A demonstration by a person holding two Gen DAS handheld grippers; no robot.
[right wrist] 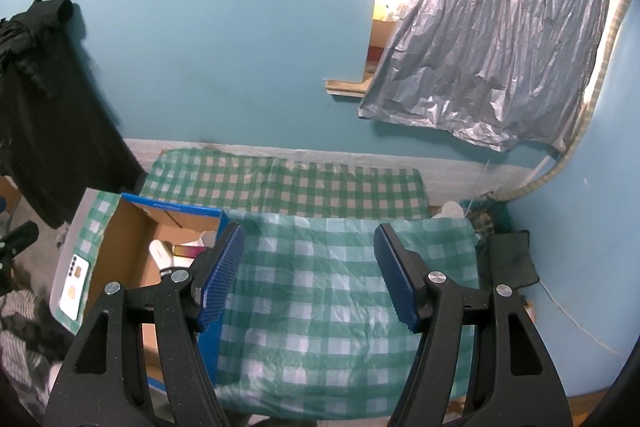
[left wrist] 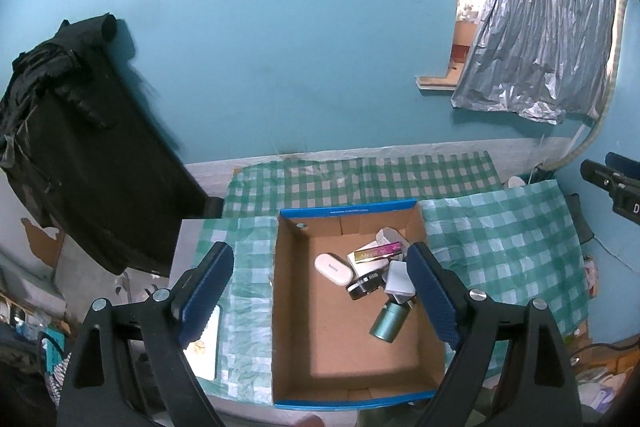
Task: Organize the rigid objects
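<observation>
- Hovering above cardboard box (left wrist: 352, 327), left claw (left wrist: 320, 299) spread wide, empty; teal cylinder (left wrist: 389, 323), white case (left wrist: 333, 268) lie inside, below.
- Right claw (right wrist: 310, 275) half-open, empty, over checked cloth (right wrist: 320, 291), box to its left.

The left claw (left wrist: 320, 291) points down at a slant. Its two blue pads (left wrist: 206, 293) stand wide apart. Nothing is between them and they press on nothing. Each pad sits on a black arm with silver bolts.

The right claw (right wrist: 310, 275) points down at a slant too. Its blue pads (right wrist: 224, 275) are apart, though less wide than the left ones. They hold nothing.

From the left view, a black part of the right claw (left wrist: 612, 187) shows at the right edge. The hands are hidden.
</observation>
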